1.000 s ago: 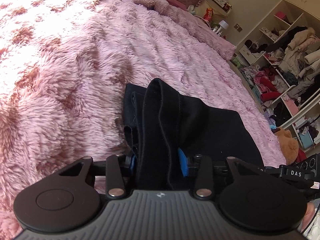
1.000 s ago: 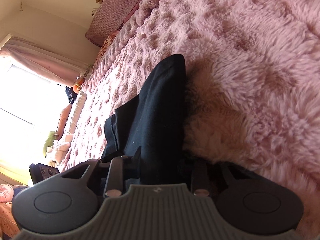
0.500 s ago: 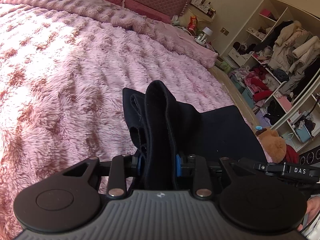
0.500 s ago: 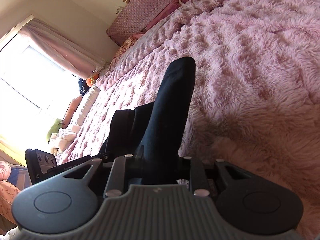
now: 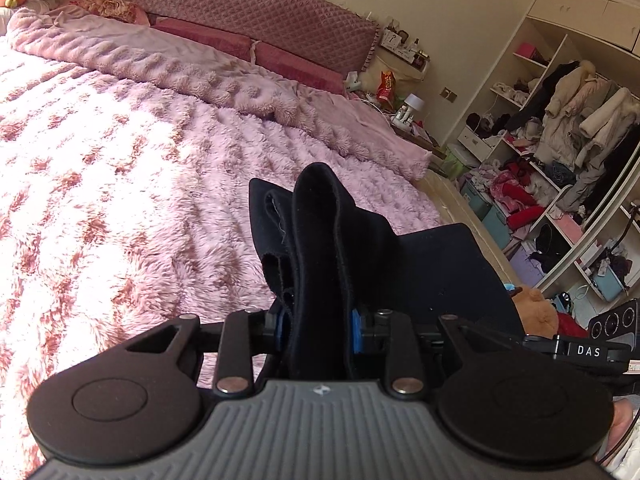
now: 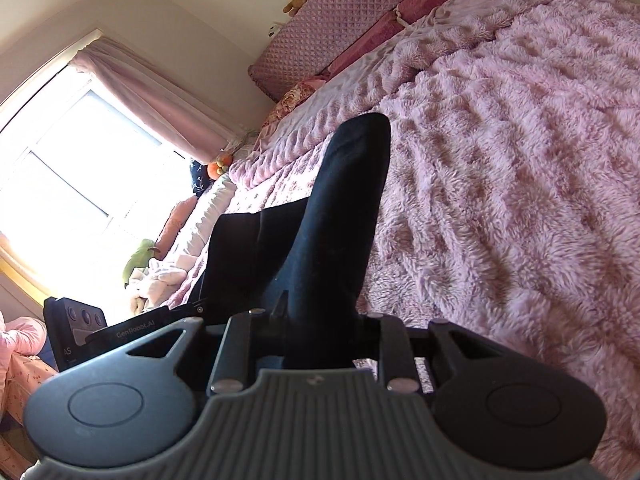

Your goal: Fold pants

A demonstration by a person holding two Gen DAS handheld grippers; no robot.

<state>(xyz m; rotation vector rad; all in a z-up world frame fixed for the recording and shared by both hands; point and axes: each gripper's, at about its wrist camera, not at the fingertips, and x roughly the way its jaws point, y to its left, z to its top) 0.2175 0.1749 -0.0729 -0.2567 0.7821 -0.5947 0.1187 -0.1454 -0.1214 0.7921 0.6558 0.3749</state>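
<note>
Pinching a bunched fold of black pants (image 5: 320, 248) between blue pads: left gripper (image 5: 318, 332), jaws having just closed further onto the cloth. Standing up past the fingertips as a dark hump, then draping right toward the other tool. Clamped likewise on another fold of the pants (image 6: 336, 216): right gripper (image 6: 320, 344), jaws just narrowed. Held above a fluffy pink bedspread (image 5: 120, 168), quilted headboard (image 5: 248, 12) behind, cluttered open wardrobe (image 5: 560, 128) at the right.
</note>
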